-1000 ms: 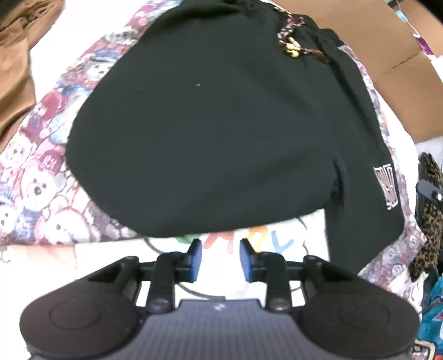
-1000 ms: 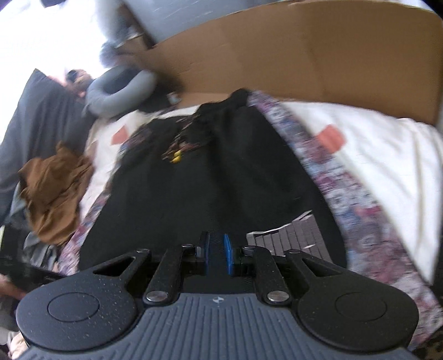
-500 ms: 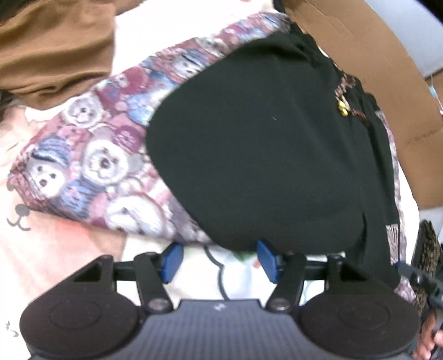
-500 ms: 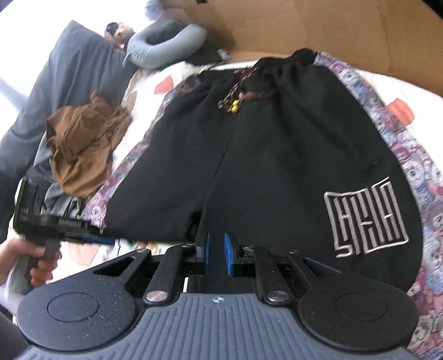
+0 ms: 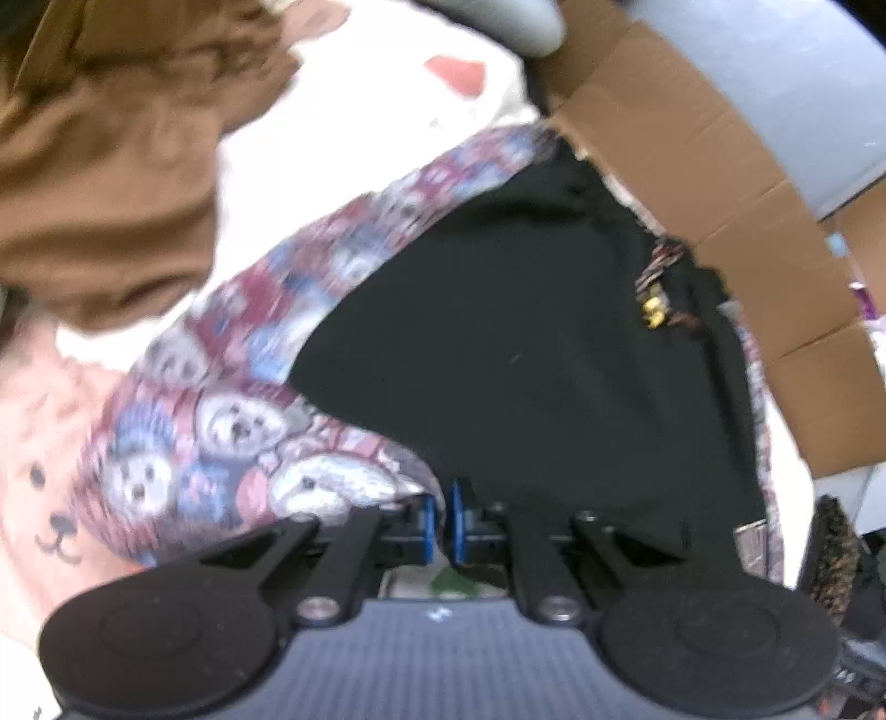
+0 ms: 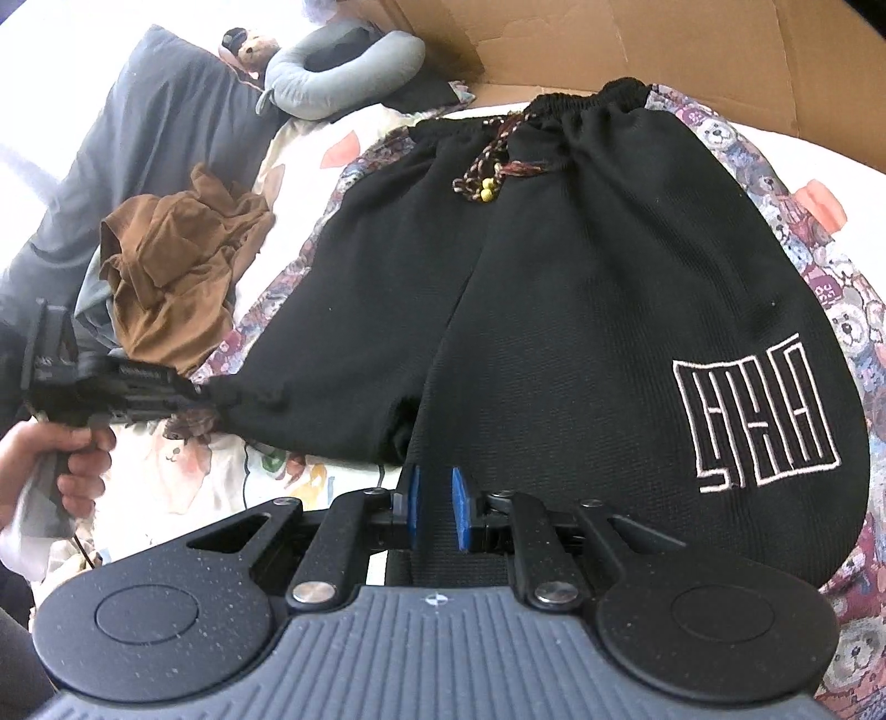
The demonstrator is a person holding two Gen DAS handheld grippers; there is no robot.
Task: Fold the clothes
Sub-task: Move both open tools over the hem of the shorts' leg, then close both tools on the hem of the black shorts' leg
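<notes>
Black shorts (image 6: 554, 277) with a white logo (image 6: 758, 421) and a beaded drawstring (image 6: 487, 177) lie flat on a teddy-bear print cloth (image 6: 830, 288). My left gripper (image 6: 213, 396) is shut on the outer hem corner of the left leg, and the fabric puckers there. In the left wrist view its blue pads (image 5: 426, 520) pinch the edge of the shorts (image 5: 526, 360) where they meet the bear cloth (image 5: 221, 443). My right gripper (image 6: 434, 509) sits at the right leg's hem near the crotch, pads close with black fabric between them.
A crumpled brown garment (image 6: 171, 277) lies to the left of the shorts. Cardboard (image 6: 609, 39) stands behind the waistband. A grey neck pillow (image 6: 343, 66) and a dark grey pillow (image 6: 138, 122) are at the far left. A hand (image 6: 55, 471) holds the left gripper's handle.
My left gripper moved left along the hem and went from open to shut on the leg's corner. The right gripper stayed shut while the shorts settled flat.
</notes>
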